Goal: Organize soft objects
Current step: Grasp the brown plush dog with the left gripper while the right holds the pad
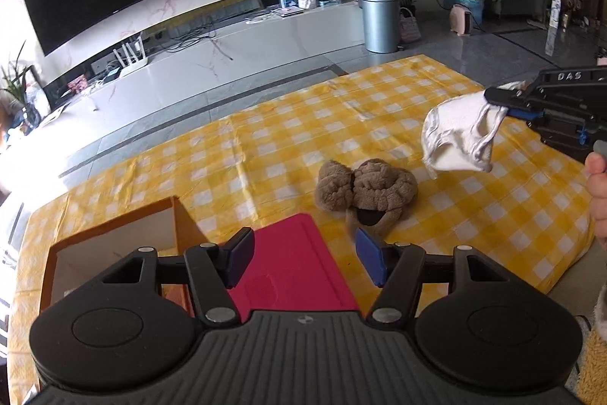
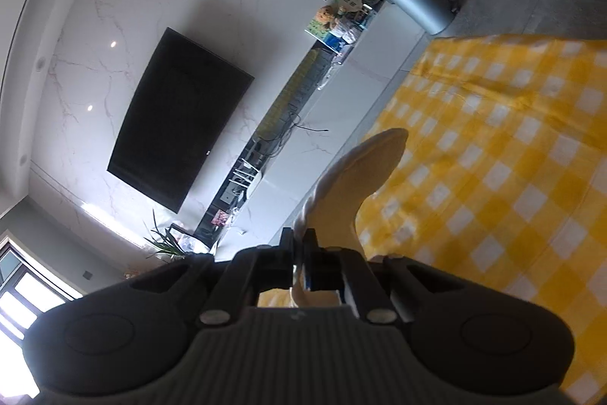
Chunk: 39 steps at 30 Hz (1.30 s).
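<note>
While dangling above the right side of the yellow checked cloth (image 1: pixel 288 124), the white cloth (image 1: pixel 461 137) is hanging pinched in the closed right gripper (image 1: pixel 497 105). Left of it, brown plush slippers (image 1: pixel 366 190) are lying on the cloth. Nearer, the left gripper (image 1: pixel 303 255) is hovering wide open and empty over a red mat (image 1: pixel 299 264), beside an orange box (image 1: pixel 114 245).
</note>
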{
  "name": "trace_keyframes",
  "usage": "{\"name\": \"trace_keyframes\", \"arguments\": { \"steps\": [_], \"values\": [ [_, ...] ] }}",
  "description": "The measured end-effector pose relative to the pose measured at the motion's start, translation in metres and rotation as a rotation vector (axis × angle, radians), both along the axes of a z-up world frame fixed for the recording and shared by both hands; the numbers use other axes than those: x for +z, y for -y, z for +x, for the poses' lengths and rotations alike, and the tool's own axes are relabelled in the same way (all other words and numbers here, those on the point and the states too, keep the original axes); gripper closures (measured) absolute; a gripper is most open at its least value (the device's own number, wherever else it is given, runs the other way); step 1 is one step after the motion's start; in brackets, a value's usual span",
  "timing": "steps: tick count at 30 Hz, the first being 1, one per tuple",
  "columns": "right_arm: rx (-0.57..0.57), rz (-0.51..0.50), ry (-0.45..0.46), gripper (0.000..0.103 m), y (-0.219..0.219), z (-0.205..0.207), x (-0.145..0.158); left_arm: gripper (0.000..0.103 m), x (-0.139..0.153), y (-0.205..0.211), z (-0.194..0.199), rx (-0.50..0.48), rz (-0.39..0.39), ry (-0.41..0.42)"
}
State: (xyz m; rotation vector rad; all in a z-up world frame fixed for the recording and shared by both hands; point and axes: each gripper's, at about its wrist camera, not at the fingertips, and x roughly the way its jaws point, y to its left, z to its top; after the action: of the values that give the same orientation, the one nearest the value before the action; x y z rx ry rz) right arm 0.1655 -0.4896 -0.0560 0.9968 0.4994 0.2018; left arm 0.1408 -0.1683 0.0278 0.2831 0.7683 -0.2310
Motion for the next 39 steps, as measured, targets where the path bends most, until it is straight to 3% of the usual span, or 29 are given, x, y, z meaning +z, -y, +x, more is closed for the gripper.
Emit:
{"name": "trace_keyframes", "arguments": {
  "steps": [4,8,12,15,20,22,25,28,33,37,39],
  "values": [
    [0.015,-0.021,-0.036,0.101,0.002,0.013,-0.009,0.028,-0.003,0.024,0.032,-0.198,0.121,-0.091],
    [0.027,0.004,-0.034,0.101,0.003,0.021,-0.014,0.017,-0.01,0.039,0.057,-0.359,0.241,-0.079],
    [0.047,-0.008,-0.042,0.101,-0.003,0.024,-0.014,0.014,-0.045,0.064,0.085,-0.478,0.475,-0.135],
    [0.061,-0.031,-0.057,0.101,-0.005,0.028,-0.016,0.014,-0.067,0.077,0.101,-0.535,0.548,-0.16],
    [0.026,-0.071,-0.127,0.101,-0.004,0.027,-0.022,0.014,-0.099,0.095,0.11,-0.783,0.716,-0.087],
    [0.035,-0.056,-0.134,0.101,-0.002,0.03,-0.025,0.014,-0.113,0.1,0.119,-0.845,0.75,-0.151],
    [0.05,-0.064,-0.134,0.101,-0.004,0.032,-0.025,0.014,-0.134,0.108,0.138,-0.86,0.784,-0.229],
    [0.059,-0.071,-0.142,0.101,-0.006,0.034,-0.027,0.014,-0.153,0.117,0.149,-0.902,0.833,-0.227],
    [0.057,-0.106,-0.174,0.101,-0.005,0.037,-0.031,0.012,-0.178,0.124,0.149,-1.092,0.945,-0.215],
    [0.052,-0.104,-0.191,0.101,-0.004,0.039,-0.035,0.002,-0.188,0.13,0.161,-1.151,0.957,-0.256],
    [0.06,-0.119,-0.197,0.101,-0.007,0.041,-0.035,0.002,-0.189,0.132,0.173,-1.171,0.929,-0.312]
  ]
}}
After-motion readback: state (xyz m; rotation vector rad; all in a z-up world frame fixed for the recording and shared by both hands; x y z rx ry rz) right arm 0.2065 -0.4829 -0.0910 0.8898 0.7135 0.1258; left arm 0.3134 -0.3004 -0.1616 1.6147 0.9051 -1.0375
